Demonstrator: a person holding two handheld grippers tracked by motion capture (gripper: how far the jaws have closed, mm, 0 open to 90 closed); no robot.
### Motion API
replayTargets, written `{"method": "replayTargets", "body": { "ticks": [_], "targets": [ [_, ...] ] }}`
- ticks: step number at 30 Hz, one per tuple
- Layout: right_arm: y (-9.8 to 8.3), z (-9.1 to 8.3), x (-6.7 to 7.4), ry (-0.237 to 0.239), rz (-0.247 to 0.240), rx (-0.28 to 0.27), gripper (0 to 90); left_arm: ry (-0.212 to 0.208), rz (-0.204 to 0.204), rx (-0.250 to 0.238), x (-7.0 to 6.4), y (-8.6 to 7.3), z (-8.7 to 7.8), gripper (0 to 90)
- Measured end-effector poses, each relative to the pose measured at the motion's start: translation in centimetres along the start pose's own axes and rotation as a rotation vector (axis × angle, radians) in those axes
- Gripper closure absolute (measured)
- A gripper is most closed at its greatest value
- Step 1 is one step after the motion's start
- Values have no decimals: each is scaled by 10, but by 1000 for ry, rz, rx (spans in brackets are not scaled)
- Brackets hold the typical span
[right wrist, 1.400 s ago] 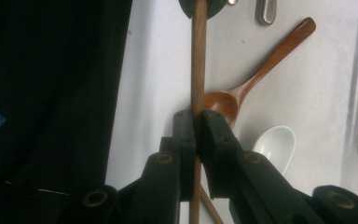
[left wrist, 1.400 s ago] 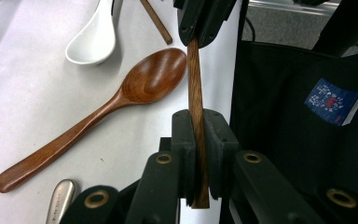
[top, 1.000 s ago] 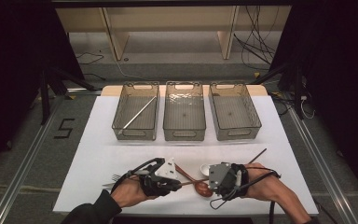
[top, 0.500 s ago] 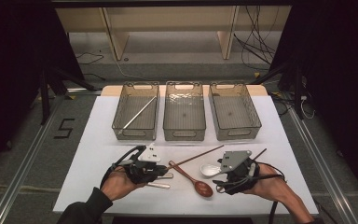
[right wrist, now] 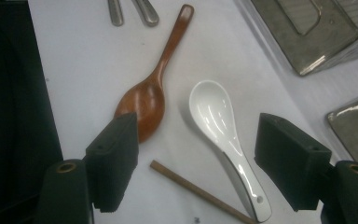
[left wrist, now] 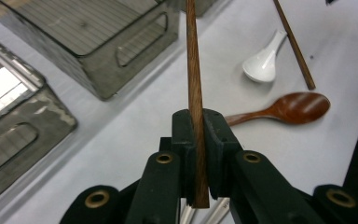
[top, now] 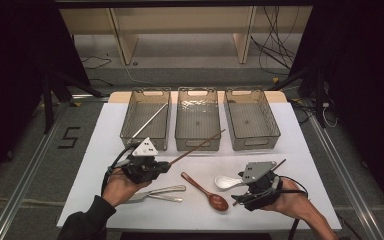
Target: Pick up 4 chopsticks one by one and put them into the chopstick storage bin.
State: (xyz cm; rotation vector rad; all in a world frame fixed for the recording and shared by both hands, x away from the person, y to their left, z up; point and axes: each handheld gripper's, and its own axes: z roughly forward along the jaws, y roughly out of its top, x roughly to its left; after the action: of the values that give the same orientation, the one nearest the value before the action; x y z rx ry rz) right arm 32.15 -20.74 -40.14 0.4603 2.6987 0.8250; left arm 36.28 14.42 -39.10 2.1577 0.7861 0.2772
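Near front-left of mat: left gripper (top: pixel 156 166) pinches a wooden chopstick (top: pixel 197 145) at its low end, tip raised toward the middle bin (top: pixel 198 143)
Right side: right gripper (right wrist: pixel 198 158), jaws just opened and spread wide, holds nothing; white spoon (right wrist: pixel 219 126) lies between them
Risk: the long chopstick may pivot in so short a pinch and clip a bin rim
Risk: closing now could drag the second chopstick (right wrist: pixel 200 193) just beside the spoon
Edges: wooden spoon (top: pixel 206 190) and metal cutlery (top: pixel 161 192) lie near the front edge
Room: open mat between bins and hands
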Motion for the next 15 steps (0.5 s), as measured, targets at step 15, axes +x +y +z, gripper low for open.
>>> {"method": "replayTargets", "body": {
  "ticks": [15],
  "targets": [
    [-9,0,-2,-7,36,8,288,84,-92,-59,36,3,-13,831]
  ]
}}
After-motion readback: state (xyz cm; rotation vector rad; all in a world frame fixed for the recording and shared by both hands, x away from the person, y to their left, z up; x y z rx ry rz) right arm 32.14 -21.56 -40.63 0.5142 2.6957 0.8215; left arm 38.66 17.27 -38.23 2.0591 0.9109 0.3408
